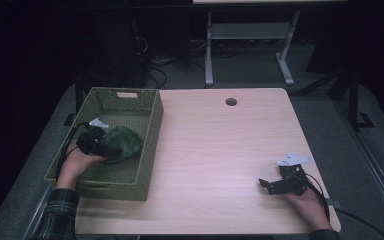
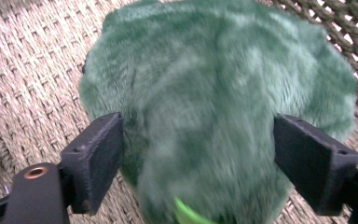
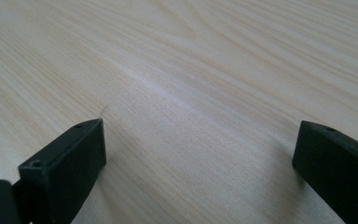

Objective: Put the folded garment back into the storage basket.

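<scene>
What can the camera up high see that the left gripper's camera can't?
High view: the whole wooden table, the right gripper resting on it with open jaws, and both hands.

Left gripper view: its black jaw pads close up, standing either side of the fur, plus a bright green bit underneath.

Both: the fluffy green toy lying in the woven basket, with the left gripper at it.

Pale wooden table [image 1: 220,150], grey floor [image 1: 330,115], white desk frame [image 1: 250,35] behind, dark dim room.
</scene>
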Available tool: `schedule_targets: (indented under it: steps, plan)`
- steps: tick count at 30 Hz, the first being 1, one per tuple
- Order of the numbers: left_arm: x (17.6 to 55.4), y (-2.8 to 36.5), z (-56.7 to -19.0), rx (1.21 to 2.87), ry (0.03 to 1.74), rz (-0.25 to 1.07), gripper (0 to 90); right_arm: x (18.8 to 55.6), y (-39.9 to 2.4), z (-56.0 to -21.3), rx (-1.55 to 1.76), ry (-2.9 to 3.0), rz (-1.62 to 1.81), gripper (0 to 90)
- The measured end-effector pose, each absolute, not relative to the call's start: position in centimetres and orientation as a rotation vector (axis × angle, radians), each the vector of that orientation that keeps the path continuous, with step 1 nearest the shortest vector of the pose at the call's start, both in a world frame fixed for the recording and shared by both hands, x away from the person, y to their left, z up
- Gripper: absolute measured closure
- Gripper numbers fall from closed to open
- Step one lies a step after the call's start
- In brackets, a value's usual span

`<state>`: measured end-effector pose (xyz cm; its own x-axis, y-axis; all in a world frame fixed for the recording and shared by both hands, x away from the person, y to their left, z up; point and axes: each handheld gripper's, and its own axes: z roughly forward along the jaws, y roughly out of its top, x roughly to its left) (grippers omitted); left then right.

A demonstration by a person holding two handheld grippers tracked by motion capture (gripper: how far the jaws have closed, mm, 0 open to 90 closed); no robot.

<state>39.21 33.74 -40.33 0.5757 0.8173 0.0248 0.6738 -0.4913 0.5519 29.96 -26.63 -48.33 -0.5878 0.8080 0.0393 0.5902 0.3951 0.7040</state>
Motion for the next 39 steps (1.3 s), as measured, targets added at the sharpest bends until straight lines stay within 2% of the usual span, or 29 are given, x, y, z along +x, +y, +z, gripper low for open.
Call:
schedule_targets:
  steps: [2,10,17,39]
  plan:
    - [39.2,33.7,-40.1,2.317,1.194,0.404,13.9,30.0,-26.6,-48.3,1.220,2.348,0.995,2.3]
    - [38.9,34.0,-39.0,2.259,1.180,0.453,13.6,30.0,-26.6,-48.3,1.221,2.348,0.995,2.3]
    - [38.6,33.5,-38.1,2.205,1.158,0.446,13.5,30.0,-26.6,-48.3,1.220,2.347,0.995,2.3]
    - [37.1,28.0,-34.4,2.123,1.005,0.430,13.8,30.0,-26.6,-48.3,1.220,2.348,0.995,2.3]
